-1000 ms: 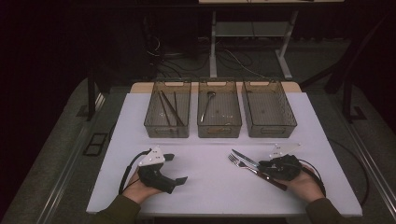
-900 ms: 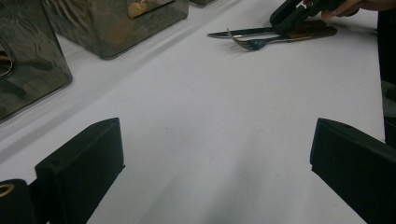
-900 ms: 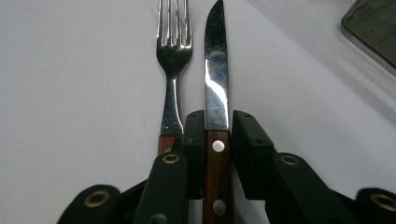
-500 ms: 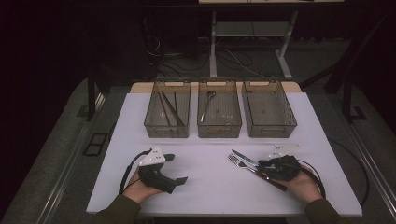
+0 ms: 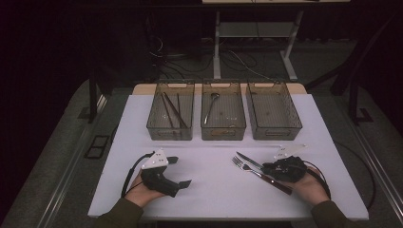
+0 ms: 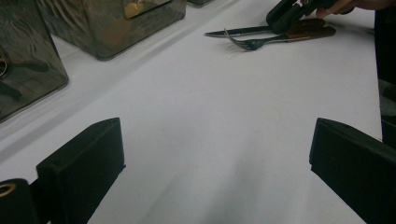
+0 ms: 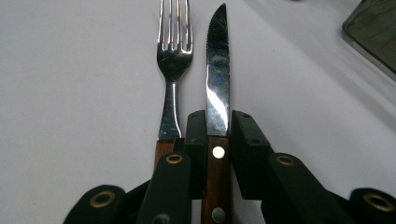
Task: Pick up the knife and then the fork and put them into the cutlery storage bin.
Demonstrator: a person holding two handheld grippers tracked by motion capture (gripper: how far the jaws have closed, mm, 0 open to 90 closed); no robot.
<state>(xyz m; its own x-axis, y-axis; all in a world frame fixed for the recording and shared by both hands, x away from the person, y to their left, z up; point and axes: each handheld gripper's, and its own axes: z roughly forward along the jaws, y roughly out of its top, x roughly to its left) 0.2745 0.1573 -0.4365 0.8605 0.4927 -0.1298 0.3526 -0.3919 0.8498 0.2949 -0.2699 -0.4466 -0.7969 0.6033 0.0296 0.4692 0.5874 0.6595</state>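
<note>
Left gripper view: bare tabletop (image 6: 210, 140) ahead.

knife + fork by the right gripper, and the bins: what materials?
Knife: polished steel blade, mirror glints, serrated edge; brown riveted handle, probably wood. Fork: shiny steel, likely a similar brown handle. Bins: smoky see-through walls, likely tinted plastic.

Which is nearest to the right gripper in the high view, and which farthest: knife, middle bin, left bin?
1. knife: between the jaws of the right gripper.
2. middle bin: up and left, far side.
3. left bin: farthest left.
</note>
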